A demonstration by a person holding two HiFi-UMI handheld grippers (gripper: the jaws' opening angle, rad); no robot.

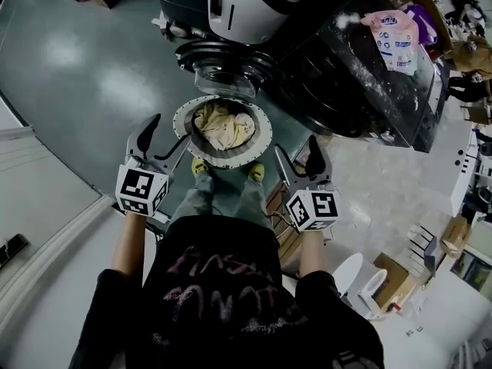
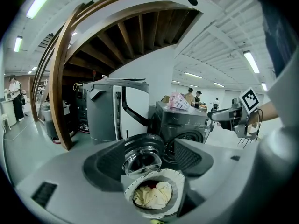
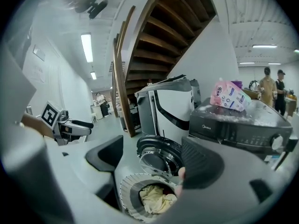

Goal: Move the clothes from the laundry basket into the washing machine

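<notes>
Below, yellowish clothes (image 1: 223, 127) (crumpled), round basket (image 1: 224, 162)

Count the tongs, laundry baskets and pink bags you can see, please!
Tongs: 2 (left tongs, right tongs)
Laundry basket: 1
Pink bag: 1
Total: 4

Beyond the fingers (image 2: 105, 164): basket (image 1: 260, 141) rim white matt plastic, cloth (image 1: 223, 127) inside cream, crumpled. Washer door (image 1: 224, 71) past it: glossy glass. Floor (image 1: 84, 75) smooth, glossy. Fingers matt dark, pads ribbed.
</notes>
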